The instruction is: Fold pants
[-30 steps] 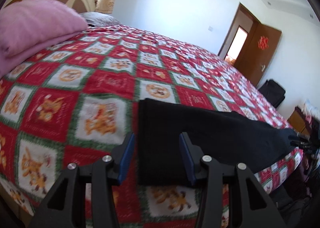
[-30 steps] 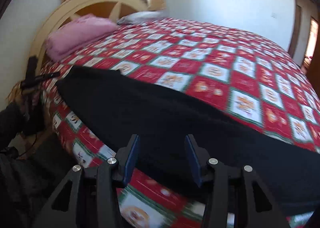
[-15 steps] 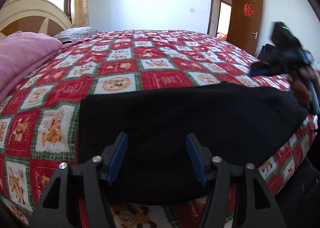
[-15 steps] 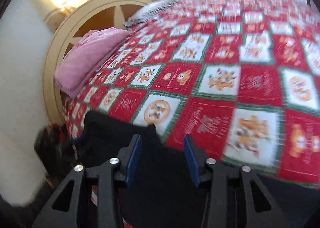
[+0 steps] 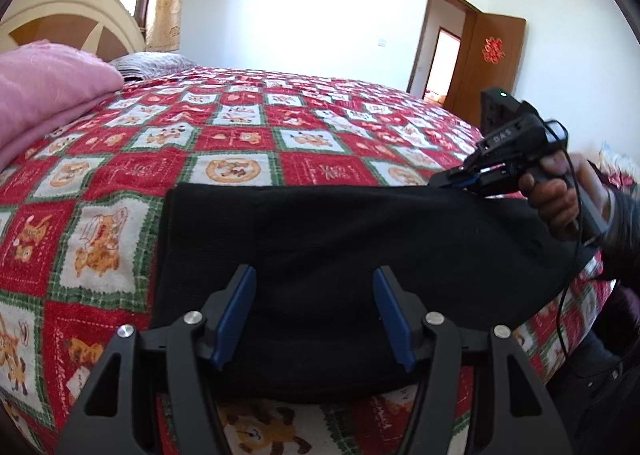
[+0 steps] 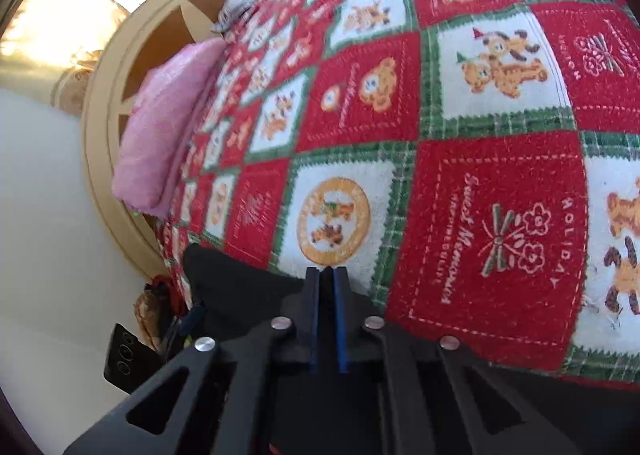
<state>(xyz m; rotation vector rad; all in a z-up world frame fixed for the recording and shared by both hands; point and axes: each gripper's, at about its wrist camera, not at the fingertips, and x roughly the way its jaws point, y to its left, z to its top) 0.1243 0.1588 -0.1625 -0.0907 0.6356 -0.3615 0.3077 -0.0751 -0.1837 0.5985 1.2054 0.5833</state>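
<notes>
Both tools work at the black pants (image 5: 340, 251), which lie flat in a long band across the near edge of the bed (image 5: 248, 143). The left tool (image 5: 314, 315) hovers over the middle of the band with its blue-padded fingers (image 5: 234, 315) spread wide apart, fabric showing between them but not gripped. The right tool (image 6: 327, 315) has its fingers pressed together, clamped on the pants at their far corner, where the cloth meets the red, white and green patchwork quilt (image 6: 480, 215). From the left wrist view, that right tool (image 5: 466, 175) sits at the band's right end, held in the person's hand (image 5: 556, 199). Beyond the pants, a folded pink blanket (image 5: 44, 95) rests by the curved headboard (image 5: 68, 19), well apart from the pants.
</notes>
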